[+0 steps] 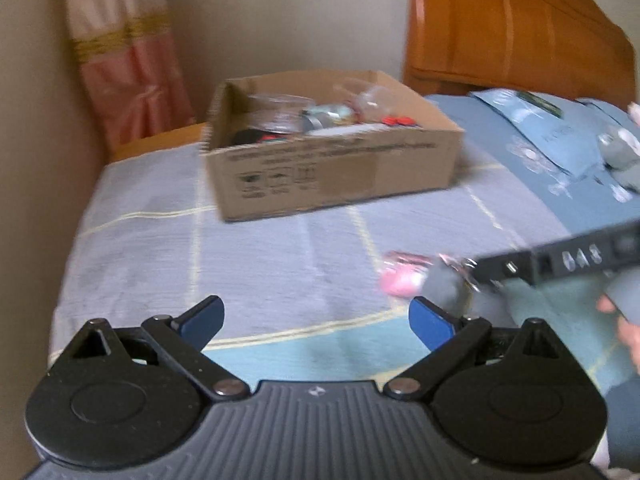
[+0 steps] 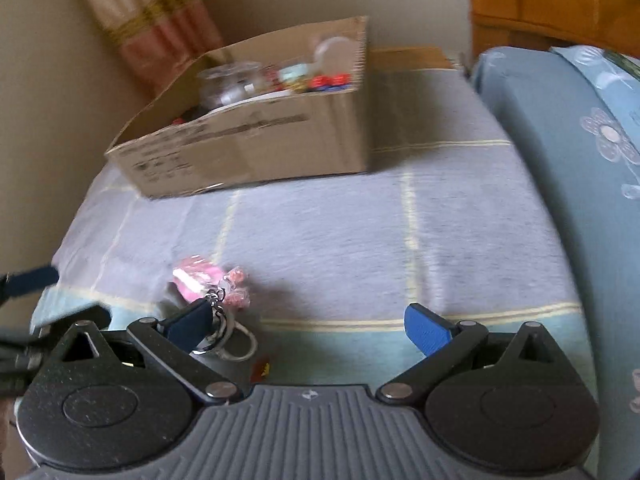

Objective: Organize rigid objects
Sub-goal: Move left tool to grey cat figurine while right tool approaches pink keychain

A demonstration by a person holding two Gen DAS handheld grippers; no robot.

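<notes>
An open cardboard box (image 1: 332, 168) stands on the bed and holds several small items; it also shows in the right wrist view (image 2: 256, 144). A pink keychain charm (image 2: 204, 280) with metal rings (image 2: 236, 340) lies on the bedspread just ahead of my right gripper's left finger. The charm also shows in the left wrist view (image 1: 402, 276), right of my left gripper. My left gripper (image 1: 316, 320) is open and empty above the bedspread. My right gripper (image 2: 308, 324) is open and empty, with the keychain beside its left finger.
A folded blue quilt (image 2: 560, 168) lies along the right side of the bed. A wooden headboard (image 1: 512, 32) and a pink curtain (image 1: 124, 64) stand behind. The other gripper's black body (image 1: 568, 260) reaches in from the right. The wall is at the left.
</notes>
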